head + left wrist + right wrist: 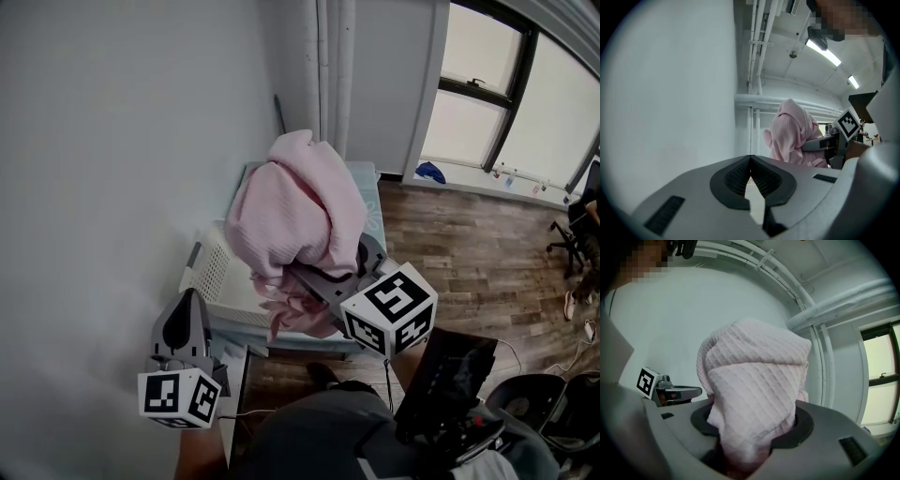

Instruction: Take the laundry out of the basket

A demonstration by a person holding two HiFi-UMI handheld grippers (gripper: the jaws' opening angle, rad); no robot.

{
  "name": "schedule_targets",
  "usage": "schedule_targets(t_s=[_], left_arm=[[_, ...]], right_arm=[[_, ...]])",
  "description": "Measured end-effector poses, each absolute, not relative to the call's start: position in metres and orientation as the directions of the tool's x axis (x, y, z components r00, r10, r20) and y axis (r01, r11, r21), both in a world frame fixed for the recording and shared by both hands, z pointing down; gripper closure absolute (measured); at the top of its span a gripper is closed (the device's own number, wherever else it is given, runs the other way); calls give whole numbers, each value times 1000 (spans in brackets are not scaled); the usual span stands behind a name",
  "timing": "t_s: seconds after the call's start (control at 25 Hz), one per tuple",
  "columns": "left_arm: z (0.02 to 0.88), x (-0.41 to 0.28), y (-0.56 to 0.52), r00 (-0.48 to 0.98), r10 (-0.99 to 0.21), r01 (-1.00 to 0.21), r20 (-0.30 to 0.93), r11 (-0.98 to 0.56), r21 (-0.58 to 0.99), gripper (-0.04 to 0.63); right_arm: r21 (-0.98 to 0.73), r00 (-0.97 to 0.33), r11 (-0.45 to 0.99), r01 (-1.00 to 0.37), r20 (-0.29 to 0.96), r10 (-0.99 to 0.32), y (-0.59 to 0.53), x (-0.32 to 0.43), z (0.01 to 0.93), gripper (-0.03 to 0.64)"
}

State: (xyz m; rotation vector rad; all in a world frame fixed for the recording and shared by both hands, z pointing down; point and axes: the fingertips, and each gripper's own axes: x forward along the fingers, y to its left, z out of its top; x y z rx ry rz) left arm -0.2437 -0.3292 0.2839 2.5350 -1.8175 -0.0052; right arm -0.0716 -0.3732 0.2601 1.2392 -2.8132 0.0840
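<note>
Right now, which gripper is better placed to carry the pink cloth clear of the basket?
Right. The right gripper is shut on the pink cloth, holding it up over the white basket; the left gripper is shut, empty, off beside the wall.

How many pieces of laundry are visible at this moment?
1: a pink cloth, clamped in the right claw and held up over the white basket. Whether more pieces are bunched inside it or lie hidden under it cannot be seen.
</note>
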Motion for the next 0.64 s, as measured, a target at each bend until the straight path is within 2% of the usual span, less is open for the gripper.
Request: schedule_targets(t_s=[0.64], left_arm=[[288,-235,-330,341,-940,-940,27,-341,-2,586]], right_arm=[[-34,-657,657,-753,73,-750,-369,-65,265,337]])
